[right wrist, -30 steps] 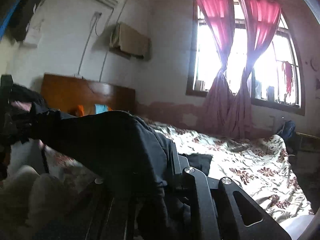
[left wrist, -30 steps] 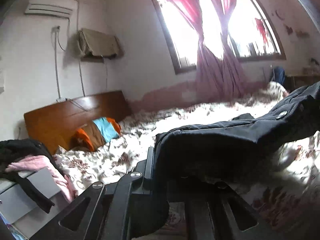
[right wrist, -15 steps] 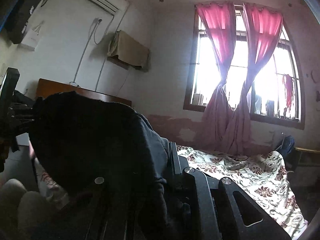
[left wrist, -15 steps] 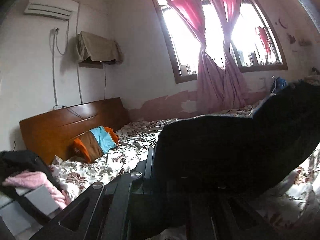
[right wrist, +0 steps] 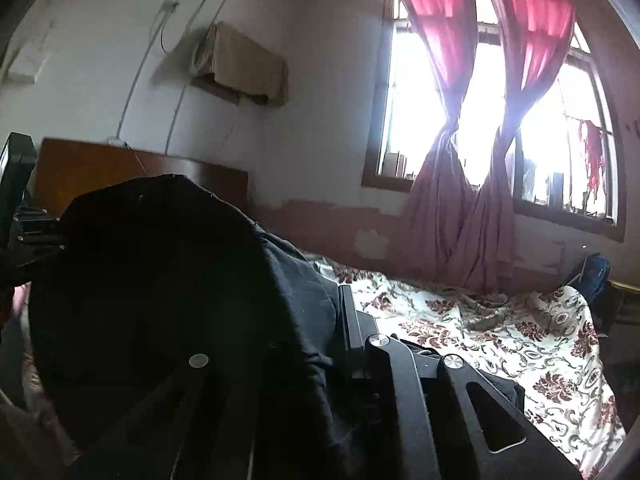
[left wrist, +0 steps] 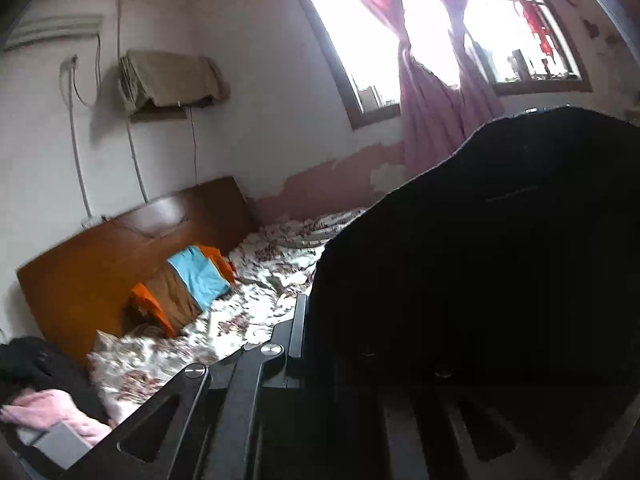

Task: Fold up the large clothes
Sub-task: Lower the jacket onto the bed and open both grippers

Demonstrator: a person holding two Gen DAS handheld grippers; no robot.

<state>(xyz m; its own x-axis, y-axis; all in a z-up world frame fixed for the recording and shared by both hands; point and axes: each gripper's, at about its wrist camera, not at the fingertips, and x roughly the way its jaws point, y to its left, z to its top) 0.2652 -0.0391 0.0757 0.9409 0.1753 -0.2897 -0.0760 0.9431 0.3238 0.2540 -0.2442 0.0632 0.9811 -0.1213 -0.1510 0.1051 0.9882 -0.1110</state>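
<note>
The large black padded cloth garment [left wrist: 500, 260] hangs lifted above the floral-printed bedspread [right wrist: 500, 332], stretched between our left gripper [left wrist: 320, 344] and right gripper [right wrist: 320, 332], each clamped tight on an edge of it. We judge it soft, bulky and fairly heavy, likely to sag in the middle, so the corners or hem edges look like the best holds. On the bedspread, near the brown wooden headboard [left wrist: 100, 264], lies an orange, brown and blue pillow [left wrist: 184, 284], well clear of our fold. The pink curtains [right wrist: 460, 200] hang beyond the bedspread.
</note>
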